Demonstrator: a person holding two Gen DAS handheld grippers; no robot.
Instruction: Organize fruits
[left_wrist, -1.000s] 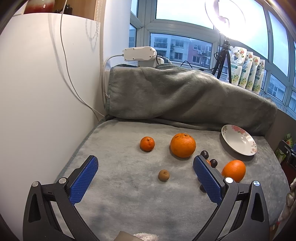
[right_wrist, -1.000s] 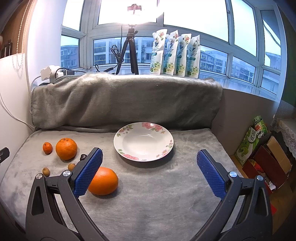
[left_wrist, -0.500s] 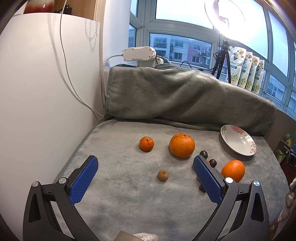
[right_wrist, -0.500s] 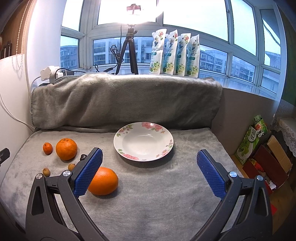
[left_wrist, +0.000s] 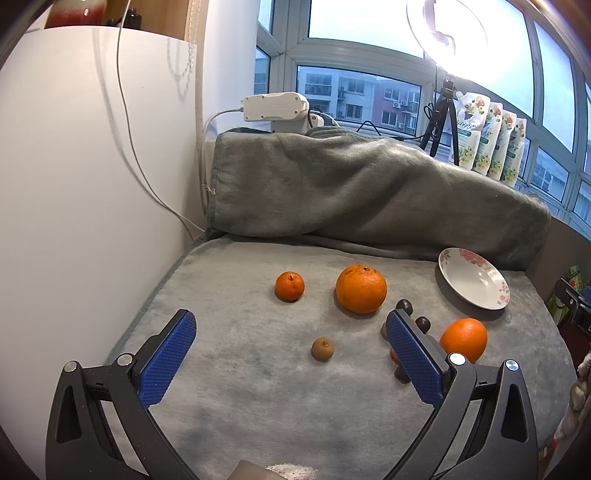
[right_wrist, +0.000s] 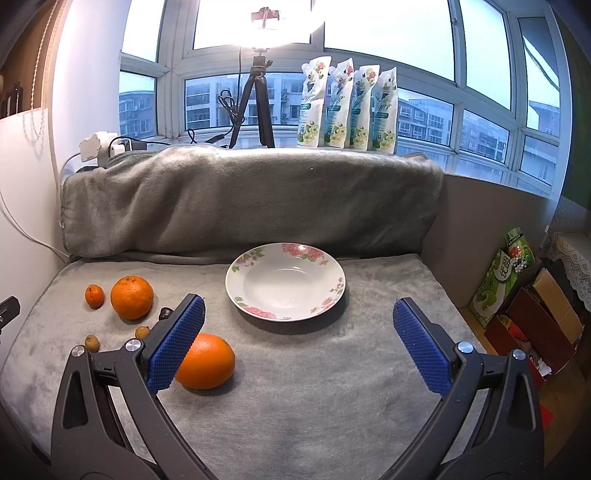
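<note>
A floral white plate (right_wrist: 285, 281) sits on the grey blanket; it also shows at the right of the left wrist view (left_wrist: 473, 283). A big orange (left_wrist: 361, 283), a small mandarin (left_wrist: 290, 286), a small brown fruit (left_wrist: 322, 348), several dark chestnuts (left_wrist: 422, 324) and a smooth orange (left_wrist: 463, 339) lie on the blanket. My left gripper (left_wrist: 288, 334) is open and empty, just short of the brown fruit. My right gripper (right_wrist: 297, 319) is open and empty, facing the plate. The smooth orange (right_wrist: 207, 360) lies behind its left finger.
A white panel (left_wrist: 74, 184) with a cable bounds the left side. A blanket-draped ledge (right_wrist: 240, 199) rises behind. Pouches (right_wrist: 347, 107) and a tripod (right_wrist: 255, 99) stand on the sill. Boxes and bags (right_wrist: 524, 295) sit past the right edge.
The left gripper has crept slightly forward and left; the fruits sit a little lower right in its view. The right gripper has held still.
</note>
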